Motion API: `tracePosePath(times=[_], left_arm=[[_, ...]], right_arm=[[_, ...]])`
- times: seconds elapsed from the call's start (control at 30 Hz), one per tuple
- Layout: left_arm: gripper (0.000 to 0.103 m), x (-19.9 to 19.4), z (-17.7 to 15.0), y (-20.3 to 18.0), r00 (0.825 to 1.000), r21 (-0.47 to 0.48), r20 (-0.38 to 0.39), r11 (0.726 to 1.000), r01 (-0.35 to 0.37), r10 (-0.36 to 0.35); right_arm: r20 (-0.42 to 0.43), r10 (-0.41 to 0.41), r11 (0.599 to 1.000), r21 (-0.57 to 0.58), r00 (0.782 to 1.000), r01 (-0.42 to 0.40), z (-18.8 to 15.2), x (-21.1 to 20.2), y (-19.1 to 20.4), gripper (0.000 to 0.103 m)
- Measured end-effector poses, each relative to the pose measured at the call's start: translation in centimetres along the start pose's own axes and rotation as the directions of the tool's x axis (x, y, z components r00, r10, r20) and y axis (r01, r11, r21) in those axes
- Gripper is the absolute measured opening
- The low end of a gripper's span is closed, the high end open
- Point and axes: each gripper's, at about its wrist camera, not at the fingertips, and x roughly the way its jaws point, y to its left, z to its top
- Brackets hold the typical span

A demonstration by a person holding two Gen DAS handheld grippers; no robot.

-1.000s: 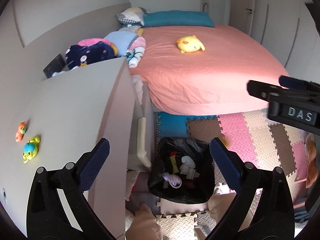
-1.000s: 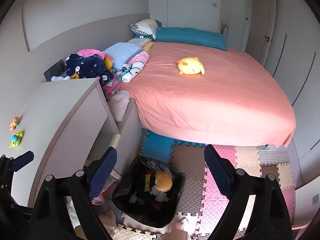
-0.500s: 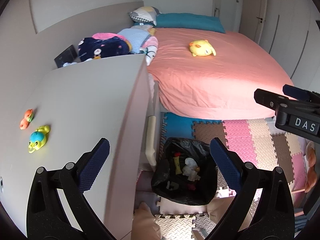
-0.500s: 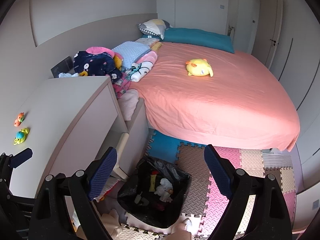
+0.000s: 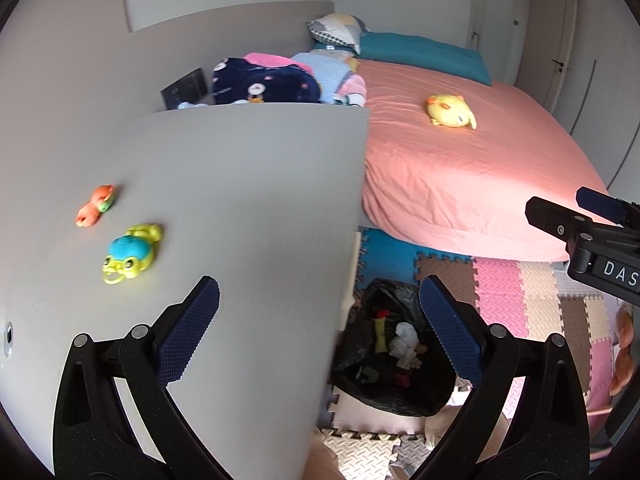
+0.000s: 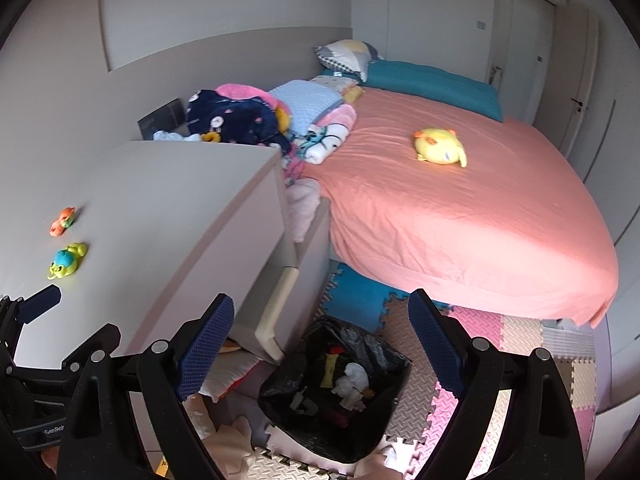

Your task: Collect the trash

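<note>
On the left, two small plastic toys, an orange one (image 5: 95, 205) and a blue-and-yellow frog-like one (image 5: 130, 256), lie on the pale grey desk top (image 5: 240, 200), while further right on the floor a black plastic-lined trash bin (image 6: 334, 390) already holds several scraps, so some collecting looks done; no loose trash shows on the desk, the foam floor mat (image 6: 516, 344) or the pink bed (image 6: 460, 216). The left gripper (image 5: 320, 322) tilts down over the desk's edge, jaws wide apart and empty, and the right gripper (image 6: 322, 338) angles down above the bin, equally wide and holding nothing.
</note>
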Motion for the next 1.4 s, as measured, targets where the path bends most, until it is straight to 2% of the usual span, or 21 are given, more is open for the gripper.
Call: tracePosePath(times=[0.6, 1.03, 1.4], left_arm=[[0.097, 0.9, 0.4, 8.7, 0.994, -0.122, -0.006, 0.987, -0.105, 0.105], [0.097, 4.8, 1.3, 13.3, 0.989, -0.142, -0.051, 0.979, -0.143, 0.137], [0.068, 7.3, 1.1, 15.5, 0.987, -0.145, -0.087, 0.978, -0.15, 0.139]], right_arm=[[-0.004, 0.103, 0.991, -0.09, 0.995, -0.103, 2.7, 2.8, 7.6, 0.089], [-0.01, 0.159, 0.978, -0.137, 0.987, -0.159, 5.5, 5.4, 11.9, 0.089], [-0.043, 0.188, 0.966, -0.172, 0.981, -0.192, 6.1, 7.9, 15.3, 0.089]])
